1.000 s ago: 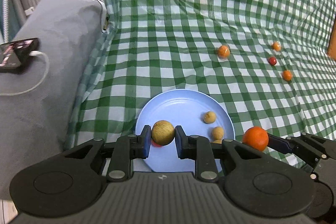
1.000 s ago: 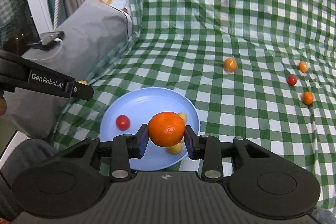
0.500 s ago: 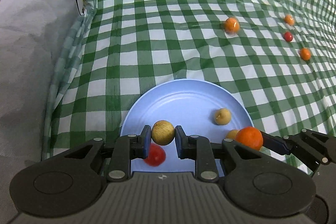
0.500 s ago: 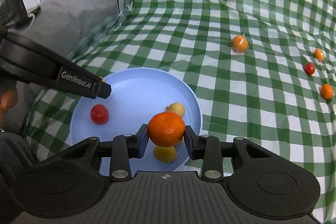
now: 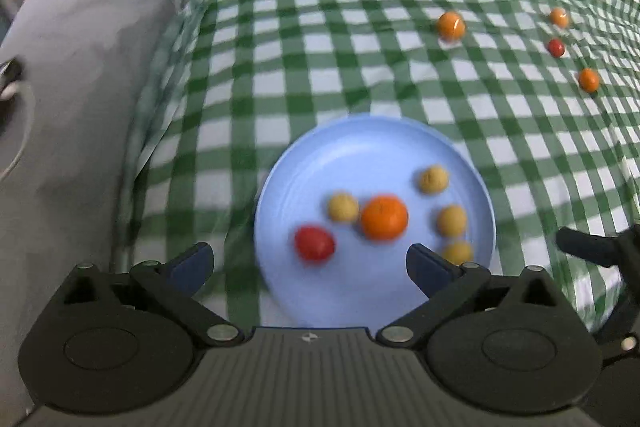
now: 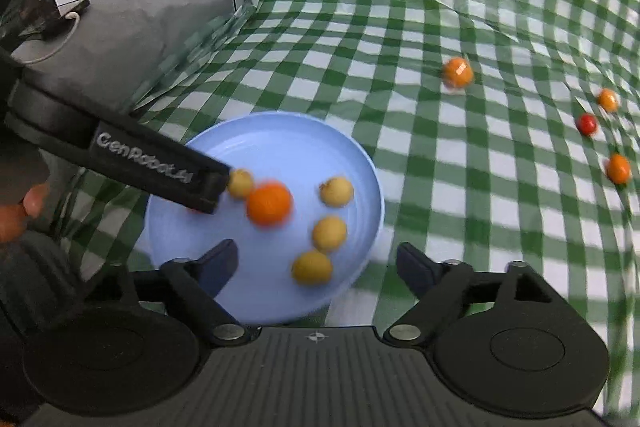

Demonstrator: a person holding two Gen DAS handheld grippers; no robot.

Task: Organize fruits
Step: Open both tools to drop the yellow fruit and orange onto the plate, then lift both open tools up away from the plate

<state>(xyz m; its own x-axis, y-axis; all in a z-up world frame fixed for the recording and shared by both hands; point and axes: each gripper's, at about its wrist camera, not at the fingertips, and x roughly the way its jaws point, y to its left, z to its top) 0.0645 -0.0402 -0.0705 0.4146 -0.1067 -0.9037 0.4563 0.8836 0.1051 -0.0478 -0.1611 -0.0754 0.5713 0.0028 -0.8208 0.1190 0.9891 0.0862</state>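
Since the earlier frames both tools have let go: the tan round fruit that sat between the left tool's pads and the bright orange mandarin (image 5: 384,217) once clamped in the right tool now lie on the round pale-blue plate (image 5: 360,139). The left tool (image 5: 310,264) has its jaws wide apart and opening, with nothing between them; its blue pads hang over the plate's near edge. The right tool (image 6: 318,265) is likewise spread and opening, empty, above the plate's near rim.

On the plate the mandarin sits near the middle, touching or just beside a tan fruit (image 5: 343,207) on its left. A red cherry tomato (image 5: 314,243) lies toward the near left, and three more tan fruits (image 5: 433,179) line the right side. In the right wrist view one finger of the left tool, lettered in white, reaches across the plate's left part and hides the tomato.

The plate rests on a green-and-white checked cloth (image 5: 320,47). Well beyond it lie an orange fruit (image 5: 451,25) and, farther right, two small orange fruits and a small red one (image 5: 556,47). A grey cushion (image 5: 80,67) borders the cloth on the left.
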